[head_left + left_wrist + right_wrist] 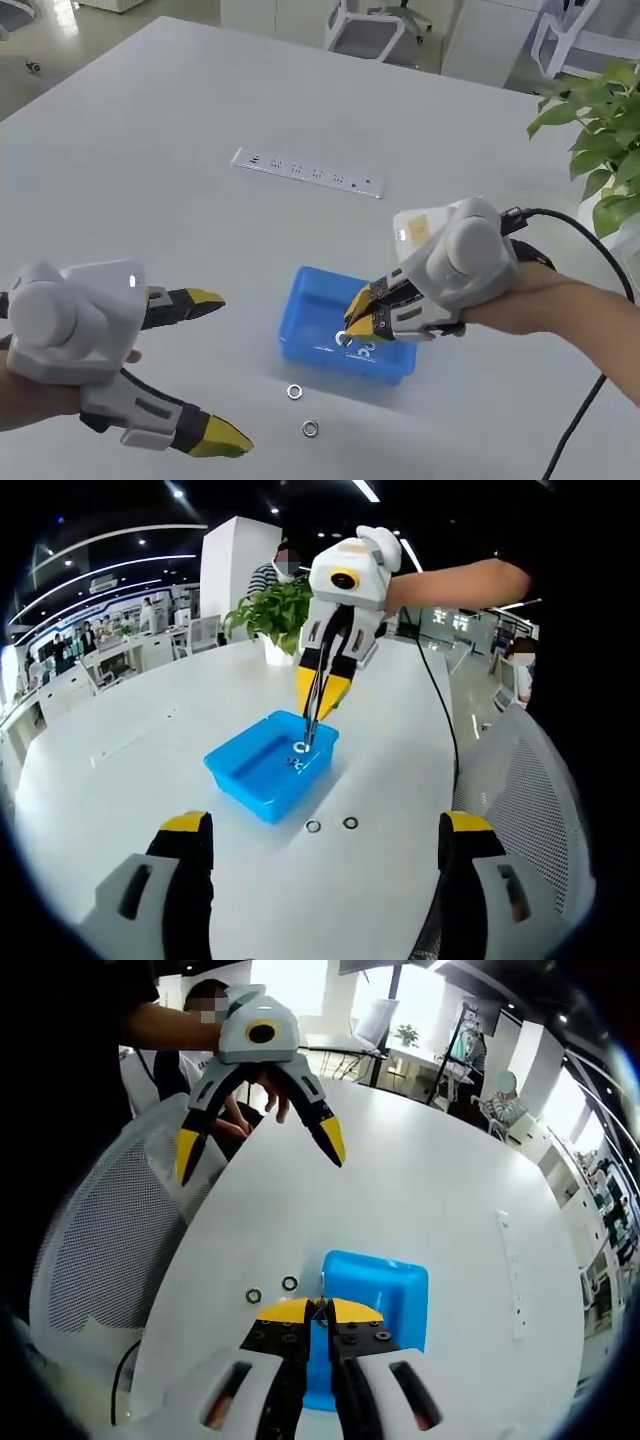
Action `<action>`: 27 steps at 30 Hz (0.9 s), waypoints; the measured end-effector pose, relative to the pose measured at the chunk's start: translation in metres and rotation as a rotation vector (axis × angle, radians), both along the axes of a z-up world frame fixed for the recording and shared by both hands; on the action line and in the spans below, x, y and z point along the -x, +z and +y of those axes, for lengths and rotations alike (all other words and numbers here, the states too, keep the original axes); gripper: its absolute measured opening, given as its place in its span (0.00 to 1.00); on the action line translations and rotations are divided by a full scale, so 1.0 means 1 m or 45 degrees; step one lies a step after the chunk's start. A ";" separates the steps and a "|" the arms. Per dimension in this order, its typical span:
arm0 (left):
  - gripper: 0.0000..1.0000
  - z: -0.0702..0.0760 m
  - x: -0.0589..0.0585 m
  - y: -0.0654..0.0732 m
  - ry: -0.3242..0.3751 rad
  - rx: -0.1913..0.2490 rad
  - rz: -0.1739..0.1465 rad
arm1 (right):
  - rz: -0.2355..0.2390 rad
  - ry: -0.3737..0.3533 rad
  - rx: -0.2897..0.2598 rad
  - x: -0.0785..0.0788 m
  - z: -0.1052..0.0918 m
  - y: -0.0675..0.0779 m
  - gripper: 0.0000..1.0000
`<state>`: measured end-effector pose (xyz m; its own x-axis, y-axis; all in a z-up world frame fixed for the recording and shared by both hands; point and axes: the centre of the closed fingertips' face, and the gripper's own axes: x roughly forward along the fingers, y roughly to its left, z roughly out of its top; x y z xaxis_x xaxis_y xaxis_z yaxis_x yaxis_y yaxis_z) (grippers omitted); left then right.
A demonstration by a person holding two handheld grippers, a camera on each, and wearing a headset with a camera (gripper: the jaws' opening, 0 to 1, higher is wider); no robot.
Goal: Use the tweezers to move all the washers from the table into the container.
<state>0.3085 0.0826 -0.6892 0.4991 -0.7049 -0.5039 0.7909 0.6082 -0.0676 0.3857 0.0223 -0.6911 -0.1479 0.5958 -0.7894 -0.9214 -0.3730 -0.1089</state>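
White surface [150,150] runs back to a power strip [305,170], its markings too small to read. In the head view a blue container [330,362] sits on it, with two washers [294,392] loose just in front. Over the container the right tongs [358,312] are clenched. The left tongs [222,370] are spread wide, holding nothing.

The left gripper view shows the right tongs gripping the tweezers [312,705], long axis near upright, tips pointing down at a washer [301,746] inside the container.

From the right gripper view, the yellow jaw tips meet over the container's near wall.
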 end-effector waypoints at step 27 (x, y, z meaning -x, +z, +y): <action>0.97 0.006 -0.005 0.003 0.022 -0.001 -0.015 | 0.010 -0.062 0.049 -0.030 -0.001 -0.061 0.07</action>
